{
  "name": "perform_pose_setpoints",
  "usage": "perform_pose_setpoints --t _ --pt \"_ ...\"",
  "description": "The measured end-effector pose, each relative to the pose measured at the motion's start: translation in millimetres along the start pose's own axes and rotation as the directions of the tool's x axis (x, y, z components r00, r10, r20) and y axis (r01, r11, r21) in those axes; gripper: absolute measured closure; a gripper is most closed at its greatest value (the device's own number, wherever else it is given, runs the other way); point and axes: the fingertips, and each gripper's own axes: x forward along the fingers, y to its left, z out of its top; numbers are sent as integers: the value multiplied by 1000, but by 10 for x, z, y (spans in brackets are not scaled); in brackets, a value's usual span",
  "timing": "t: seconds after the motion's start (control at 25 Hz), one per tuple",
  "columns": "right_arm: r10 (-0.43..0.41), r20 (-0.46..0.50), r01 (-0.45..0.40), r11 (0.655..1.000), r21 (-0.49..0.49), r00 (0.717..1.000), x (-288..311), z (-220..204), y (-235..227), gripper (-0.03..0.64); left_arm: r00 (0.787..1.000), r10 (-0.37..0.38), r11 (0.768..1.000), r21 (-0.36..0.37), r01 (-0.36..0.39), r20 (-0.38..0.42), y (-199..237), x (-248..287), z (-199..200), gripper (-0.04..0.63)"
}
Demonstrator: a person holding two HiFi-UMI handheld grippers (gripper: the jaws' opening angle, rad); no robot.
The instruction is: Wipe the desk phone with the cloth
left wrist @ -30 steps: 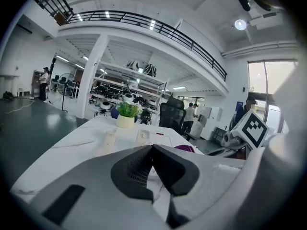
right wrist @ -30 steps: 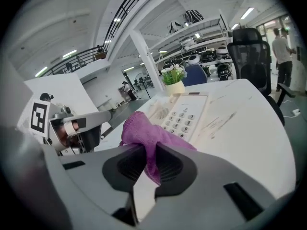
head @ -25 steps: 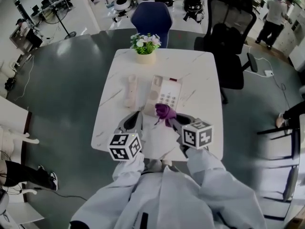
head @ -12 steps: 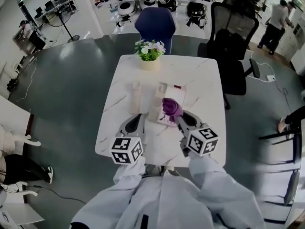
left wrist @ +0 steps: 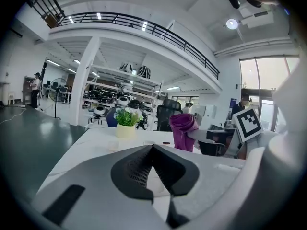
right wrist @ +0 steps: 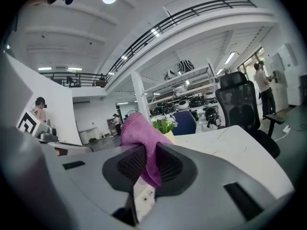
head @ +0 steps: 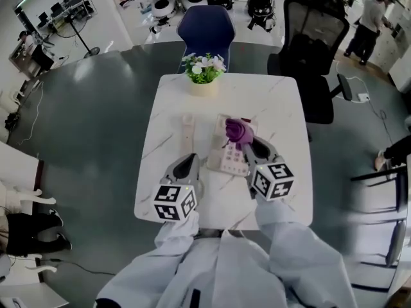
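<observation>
A cream desk phone (head: pixel 229 158) lies in the middle of the white marble table (head: pixel 282 108); its handset (head: pixel 187 133) rests on the table just to its left. My right gripper (head: pixel 246 142) is shut on a bunched purple cloth (head: pixel 238 131) over the far half of the phone; contact with the phone cannot be told. The cloth (right wrist: pixel 138 134) hangs between the pads of the right gripper (right wrist: pixel 146 166) in its own view. My left gripper (head: pixel 185 165) hovers near the handset's near end, its jaws shut on nothing. The left gripper (left wrist: pixel 153 147) view shows the cloth (left wrist: pixel 183 131) to the right.
A potted plant (head: pixel 203 72) with white flowers stands at the table's far edge. A blue chair (head: pixel 204 27) sits behind it and a black office chair (head: pixel 314 50) at the far right. People stand at the room's far right (head: pixel 365 24).
My right gripper has carried the cloth away from me, from the phone's near edge to its far half. The left gripper has stayed near the handset's near end.
</observation>
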Motion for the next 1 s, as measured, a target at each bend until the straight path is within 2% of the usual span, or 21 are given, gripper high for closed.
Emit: perform_pose_setpoints --t 0.32,0.6,1.0 --pt "-104 -51 95 983 -156 993 461 12 -182 578 996 -74 997 -9 74 -45 60 272 -93 597" --pt "-148 -119 115 962 -246 982 728 -118 -266 578 993 -97 995 -18 96 -73 158 361 -147 597" --pt "-165 -254 98 962 -256 953 1062 -394 -303 578 990 -107 994 -23 106 -95 279 419 -221 597"
